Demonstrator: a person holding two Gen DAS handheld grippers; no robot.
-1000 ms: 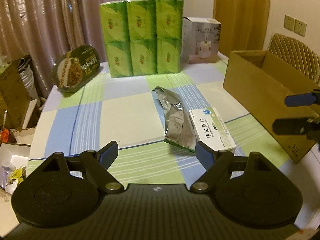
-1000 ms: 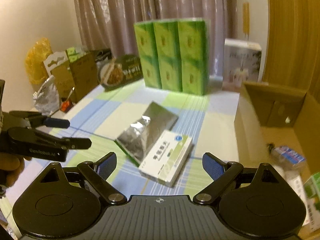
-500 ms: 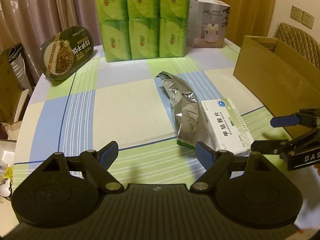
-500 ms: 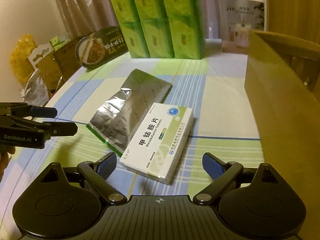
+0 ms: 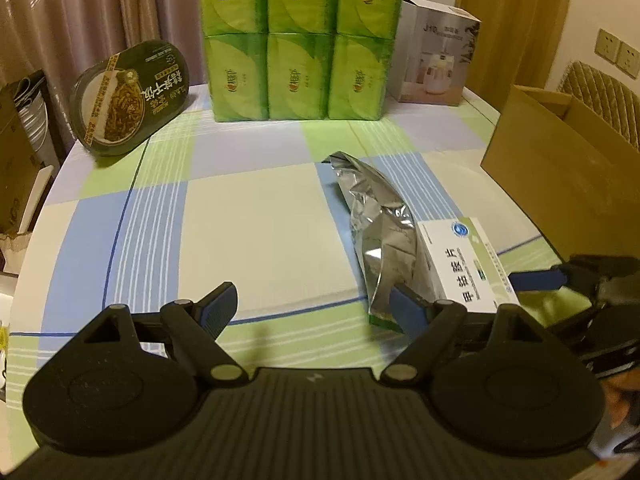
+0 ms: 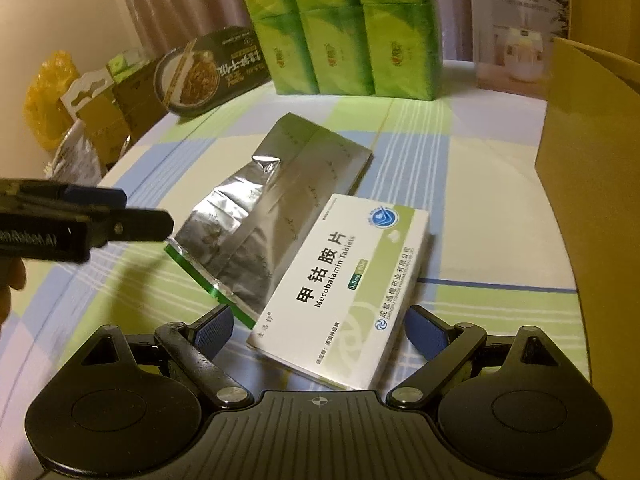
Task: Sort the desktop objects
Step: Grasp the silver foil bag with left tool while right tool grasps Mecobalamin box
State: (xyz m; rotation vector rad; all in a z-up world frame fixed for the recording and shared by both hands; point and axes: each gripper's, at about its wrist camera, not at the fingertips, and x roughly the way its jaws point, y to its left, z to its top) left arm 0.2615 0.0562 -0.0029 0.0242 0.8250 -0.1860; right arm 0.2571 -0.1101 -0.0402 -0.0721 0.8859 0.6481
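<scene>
One cardboard box (image 5: 568,160) (contents hidden) | medicine box (image 6: 340,288) on table (image 6: 472,184)

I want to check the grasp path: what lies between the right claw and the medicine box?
Nothing: in the right wrist view, the medicine box already sits between the open fingers of the right claw.

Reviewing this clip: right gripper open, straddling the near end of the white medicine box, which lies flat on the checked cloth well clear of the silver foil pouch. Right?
Not quite. In the right wrist view the medicine box rests partly on the foil pouch, not clear of it. The rest holds: the right gripper is open, straddling its near end.
</scene>
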